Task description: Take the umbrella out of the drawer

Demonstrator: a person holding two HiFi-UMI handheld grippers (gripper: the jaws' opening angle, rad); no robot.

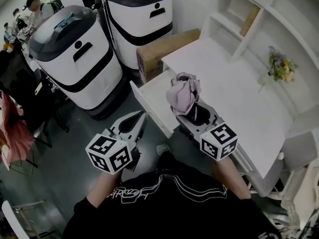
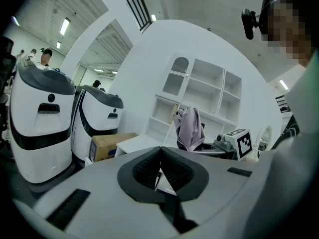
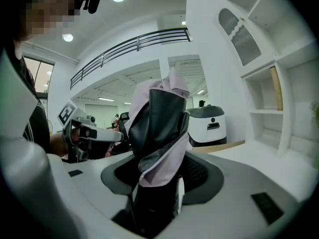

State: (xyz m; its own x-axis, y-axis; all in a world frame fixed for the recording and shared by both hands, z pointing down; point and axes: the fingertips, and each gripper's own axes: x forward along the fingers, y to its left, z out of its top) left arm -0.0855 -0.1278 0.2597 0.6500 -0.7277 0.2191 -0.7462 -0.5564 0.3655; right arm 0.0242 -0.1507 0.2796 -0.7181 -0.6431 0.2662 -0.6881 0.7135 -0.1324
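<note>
A folded pink umbrella (image 1: 183,94) with a dark lining stands upright in my right gripper (image 1: 192,112), which is shut on it above the open white drawer (image 1: 152,101). In the right gripper view the umbrella (image 3: 158,128) fills the space between the jaws. My left gripper (image 1: 135,124) hangs to the left of the drawer's corner, over the floor, with its jaws closed together and nothing in them. The left gripper view shows the pads (image 2: 149,169) meeting, and the umbrella (image 2: 191,129) beyond them at the right.
The drawer juts out from a white desk (image 1: 234,83) with shelves (image 1: 249,14) behind it. A cardboard box (image 1: 164,51) lies beside the desk. Two large white and black machines (image 1: 75,59) stand at the left. A small vase of flowers (image 1: 279,66) sits on the desk.
</note>
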